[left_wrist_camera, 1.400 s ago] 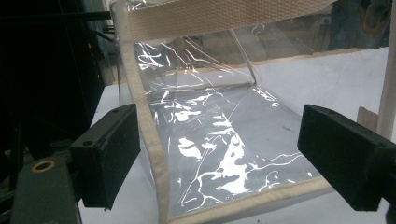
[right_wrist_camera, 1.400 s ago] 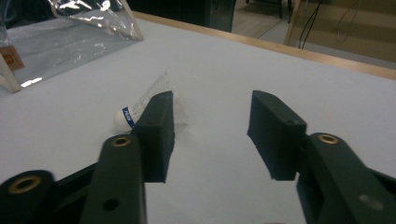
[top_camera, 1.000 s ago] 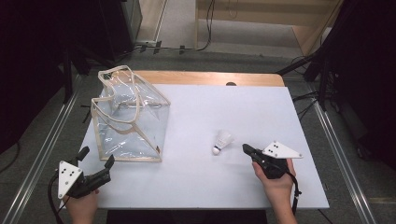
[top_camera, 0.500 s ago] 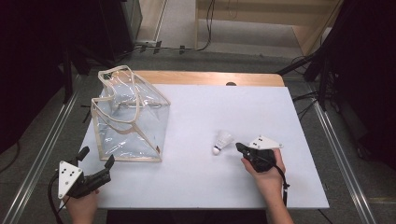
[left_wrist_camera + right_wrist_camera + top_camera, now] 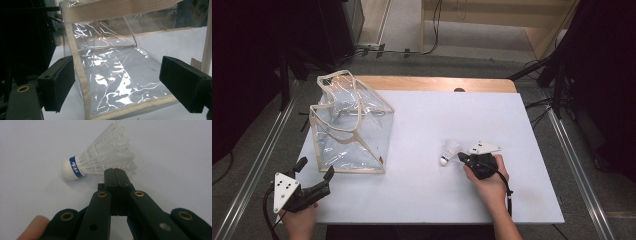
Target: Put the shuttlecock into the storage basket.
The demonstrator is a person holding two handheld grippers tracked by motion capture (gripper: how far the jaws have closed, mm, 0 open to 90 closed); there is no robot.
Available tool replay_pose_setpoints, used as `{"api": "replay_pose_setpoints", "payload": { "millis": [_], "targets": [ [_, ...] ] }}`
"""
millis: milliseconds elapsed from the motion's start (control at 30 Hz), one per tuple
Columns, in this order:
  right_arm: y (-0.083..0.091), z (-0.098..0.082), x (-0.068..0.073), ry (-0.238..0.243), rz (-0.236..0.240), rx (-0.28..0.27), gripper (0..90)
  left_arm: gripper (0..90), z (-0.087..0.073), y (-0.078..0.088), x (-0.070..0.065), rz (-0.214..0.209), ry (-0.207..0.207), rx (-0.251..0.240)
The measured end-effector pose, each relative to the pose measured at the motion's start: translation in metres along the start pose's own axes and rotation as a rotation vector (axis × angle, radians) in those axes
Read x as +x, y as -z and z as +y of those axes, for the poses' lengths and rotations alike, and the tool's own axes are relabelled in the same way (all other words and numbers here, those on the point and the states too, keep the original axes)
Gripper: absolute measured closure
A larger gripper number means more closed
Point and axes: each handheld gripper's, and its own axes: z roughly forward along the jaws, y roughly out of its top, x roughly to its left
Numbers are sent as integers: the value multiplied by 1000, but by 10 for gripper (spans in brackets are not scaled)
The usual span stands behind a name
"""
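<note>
A white feather shuttlecock (image 5: 450, 151) with a blue band lies on its side on the white table (image 5: 437, 110), cork toward the person. My right gripper (image 5: 460, 157) is shut with nothing in it, its tips just short of the feathers. In the right gripper view the closed jaws (image 5: 114, 171) point at the shuttlecock (image 5: 100, 160). A clear plastic bag (image 5: 349, 130) with beige trim stands at the left. My left gripper (image 5: 316, 168) is open near the bag's front corner. In the left gripper view its gap (image 5: 117, 85) frames the bag (image 5: 112, 67), whose corner seam stands just inside the left pad.
The table's wooden back edge (image 5: 437, 83) runs behind the white top. Metal rails (image 5: 257, 170) flank the table on both sides. Cables and dark stands lie on the floor behind.
My right gripper has moved left across the table, up to the shuttlecock's feathers. The left gripper and the bag have stayed where they were.
</note>
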Motion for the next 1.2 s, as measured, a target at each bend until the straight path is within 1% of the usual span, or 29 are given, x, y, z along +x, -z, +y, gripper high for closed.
{"api": "replay_pose_setpoints", "payload": {
  "millis": [267, 500, 667, 867, 1000, 1033, 1067, 1200],
  "targets": [
    [-8, 6, 0, 7, 2, 12, 875, 137, 0, 0, 0, 0, -1, 0],
    [-16, 17, 4, 24, 13, 13, 876, 137, 0, 0, 0, -1, -1, -1],
    [-22, 25, 8, 40, 25, 14, 875, 137, 0, 0, 0, 0, 1, -3],
    [-29, 33, 13, 48, 43, 13, 876, 137, 0, 0, 0, -2, 6, -8],
    [-33, 37, 17, 43, 57, 14, 875, 137, 0, 0, 0, -2, 2, -7],
    [-34, 38, 17, 48, 61, 9, 875, 137, 0, 0, 0, -2, 2, -7],
    [-35, 39, 18, 41, 63, 10, 875, 137, 0, 0, 0, -2, 4, -8],
    [-38, 43, 22, 47, 76, 13, 875, 137, 0, 0, 0, -3, 4, -8]
  ]
}}
